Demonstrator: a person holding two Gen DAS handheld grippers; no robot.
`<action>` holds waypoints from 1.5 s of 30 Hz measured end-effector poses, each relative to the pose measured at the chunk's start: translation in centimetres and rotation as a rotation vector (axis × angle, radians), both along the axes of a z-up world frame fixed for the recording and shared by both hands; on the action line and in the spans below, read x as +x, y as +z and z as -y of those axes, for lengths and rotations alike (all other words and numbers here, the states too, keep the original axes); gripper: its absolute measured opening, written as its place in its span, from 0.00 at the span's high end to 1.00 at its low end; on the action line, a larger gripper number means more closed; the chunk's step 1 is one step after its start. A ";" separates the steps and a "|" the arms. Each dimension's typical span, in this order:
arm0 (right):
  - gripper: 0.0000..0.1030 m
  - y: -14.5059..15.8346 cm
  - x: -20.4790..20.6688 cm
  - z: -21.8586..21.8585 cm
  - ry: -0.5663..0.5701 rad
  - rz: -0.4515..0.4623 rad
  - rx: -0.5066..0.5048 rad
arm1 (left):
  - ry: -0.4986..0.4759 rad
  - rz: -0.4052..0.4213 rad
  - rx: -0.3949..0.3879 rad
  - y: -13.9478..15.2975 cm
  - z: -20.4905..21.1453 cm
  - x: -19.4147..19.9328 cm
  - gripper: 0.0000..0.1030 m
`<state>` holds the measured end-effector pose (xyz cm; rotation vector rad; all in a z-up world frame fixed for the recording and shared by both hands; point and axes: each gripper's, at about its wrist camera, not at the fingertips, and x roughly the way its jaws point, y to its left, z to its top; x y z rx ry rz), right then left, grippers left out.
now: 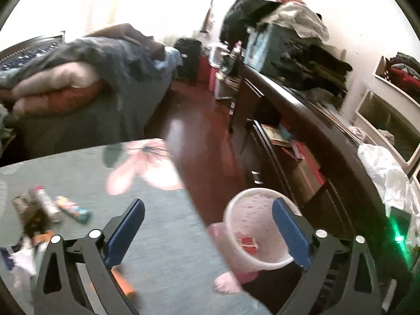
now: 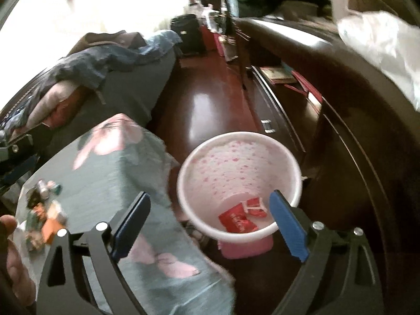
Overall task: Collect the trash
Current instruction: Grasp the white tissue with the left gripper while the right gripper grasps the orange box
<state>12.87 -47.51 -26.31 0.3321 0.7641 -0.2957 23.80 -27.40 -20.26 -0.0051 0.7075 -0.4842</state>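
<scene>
A white and pink waste bin [image 2: 237,157] stands on the floor beside a table with a grey floral cloth [image 2: 110,173]. Red wrappers [image 2: 242,215] lie in the bottom of the bin. My right gripper [image 2: 210,207] hangs above the bin's near rim, jaws wide apart and nothing between them. My left gripper [image 1: 208,216] is open too, over the table's edge, with the bin [image 1: 252,210] under its right finger. Several small pieces of trash [image 1: 50,204] lie on the cloth at the left. The same trash [image 2: 44,204] shows in the right wrist view.
A dark wooden dresser [image 1: 315,120] runs along the right, piled with clothes and a white plastic bag [image 1: 386,173]. A bed with blankets [image 1: 78,78] fills the left. Between them lies a strip of reddish floor [image 1: 199,136]. A hand [image 2: 13,260] shows at the far left.
</scene>
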 end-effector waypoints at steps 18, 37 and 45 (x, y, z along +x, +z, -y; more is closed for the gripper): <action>0.07 2.2 0.9 -14.4 0.318 -0.011 -0.006 | 0.390 -0.079 0.107 -3.7 -19.8 -1.9 0.07; 0.07 1.5 2.1 -20.6 0.400 -0.052 -0.059 | 0.394 -0.169 0.062 -8.0 -23.5 0.6 0.58; 0.07 -1.6 5.6 -22.4 0.402 -0.114 -0.083 | 0.438 -0.101 -0.040 -5.1 -26.1 -1.3 0.65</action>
